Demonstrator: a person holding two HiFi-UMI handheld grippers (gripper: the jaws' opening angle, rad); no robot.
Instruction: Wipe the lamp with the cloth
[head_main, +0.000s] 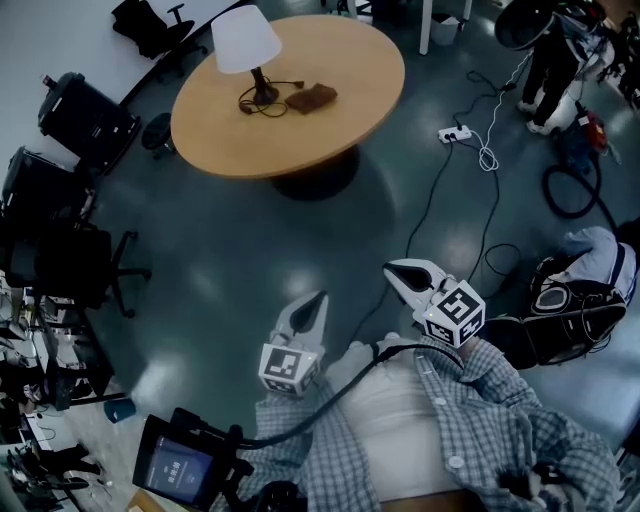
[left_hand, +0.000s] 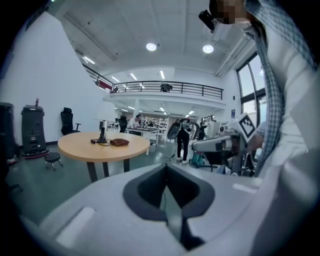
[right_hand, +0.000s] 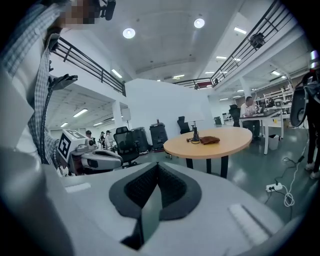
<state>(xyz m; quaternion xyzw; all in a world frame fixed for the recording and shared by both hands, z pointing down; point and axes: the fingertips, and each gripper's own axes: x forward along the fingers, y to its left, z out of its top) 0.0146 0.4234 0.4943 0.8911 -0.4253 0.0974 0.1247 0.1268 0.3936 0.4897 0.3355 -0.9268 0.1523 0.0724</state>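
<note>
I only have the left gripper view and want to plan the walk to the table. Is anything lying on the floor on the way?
Observer: Yes. A white power strip lies on the floor right of the table, and a black cable runs from it toward us.
Operator: Is the right tool free?
Observer: The right tool is shut, with nothing between its jaws.
Operator: Anything near the lamp to watch?
Observer: The lamp has a black cord looped on the tabletop at its base, next to the cloth.
</note>
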